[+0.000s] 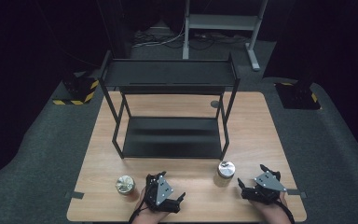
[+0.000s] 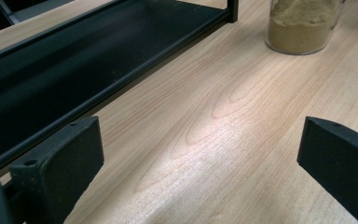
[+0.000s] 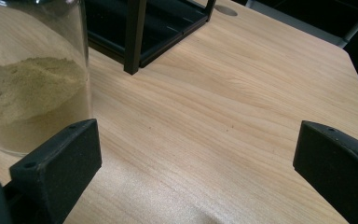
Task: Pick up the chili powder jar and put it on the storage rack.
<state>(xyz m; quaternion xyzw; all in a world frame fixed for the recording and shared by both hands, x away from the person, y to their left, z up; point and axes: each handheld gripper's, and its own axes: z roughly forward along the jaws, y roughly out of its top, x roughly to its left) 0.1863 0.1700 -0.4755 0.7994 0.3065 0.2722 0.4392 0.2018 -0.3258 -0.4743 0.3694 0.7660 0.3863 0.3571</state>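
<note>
We log: left gripper (image 1: 154, 179) and right gripper (image 1: 250, 179), fingers wide (nothing held), w/ two jars near black rack (image 1: 171, 140) on counter (image 1: 191, 196).

High view: we look down and forward over the black rack (image 1: 171, 109). Both gripper views sit low on the table before it, facing it; both share the powder jar (image 2: 301, 25) beside its right front leg.

A wooden table (image 1: 256, 121) stands on grey carpet (image 1: 42, 154) in a dark room.
</note>
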